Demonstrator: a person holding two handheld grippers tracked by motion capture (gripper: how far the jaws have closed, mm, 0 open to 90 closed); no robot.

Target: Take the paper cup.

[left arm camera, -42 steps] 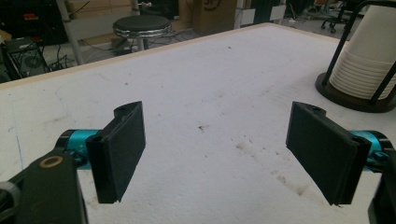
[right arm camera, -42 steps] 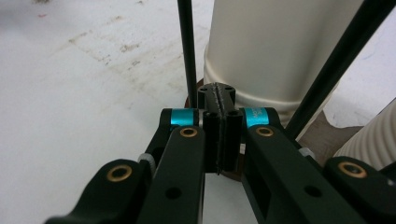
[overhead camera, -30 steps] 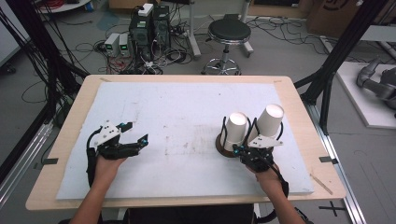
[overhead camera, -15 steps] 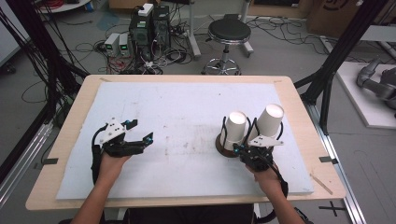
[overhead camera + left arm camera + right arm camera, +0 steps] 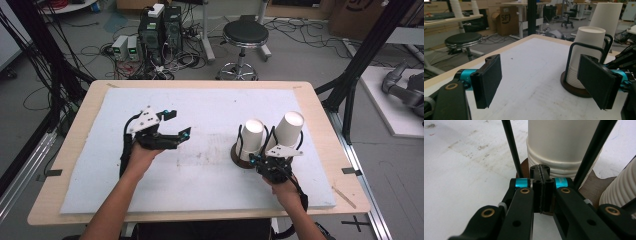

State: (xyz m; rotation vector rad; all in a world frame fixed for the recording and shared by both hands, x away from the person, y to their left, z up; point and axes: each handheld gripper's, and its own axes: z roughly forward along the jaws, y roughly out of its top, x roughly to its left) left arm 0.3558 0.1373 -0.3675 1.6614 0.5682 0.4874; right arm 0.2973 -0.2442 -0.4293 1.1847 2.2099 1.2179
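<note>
Two stacks of upturned white paper cups, the left stack (image 5: 252, 137) and the right stack (image 5: 289, 130), stand in a black wire holder on a round brown base (image 5: 236, 155) at the mat's right. My right gripper (image 5: 260, 158) sits just in front of the base, its jaws shut flat against each other with nothing between them. In the right gripper view its tips (image 5: 541, 173) reach the base's edge (image 5: 596, 185) under the nearer stack (image 5: 561, 145). My left gripper (image 5: 178, 124) hovers at centre-left, open and empty. In the left gripper view it (image 5: 544, 82) faces the cups (image 5: 586, 50).
A white foam mat (image 5: 210, 110) covers the wooden table (image 5: 320, 105). Off the far edge stand a black stool (image 5: 245, 35) and computer boxes with cables (image 5: 160, 25). Black frame posts (image 5: 360, 65) rise at the right.
My left gripper has lifted and moved to the right toward the cup holder, jaws still open. The right gripper and the cups have stayed put.
</note>
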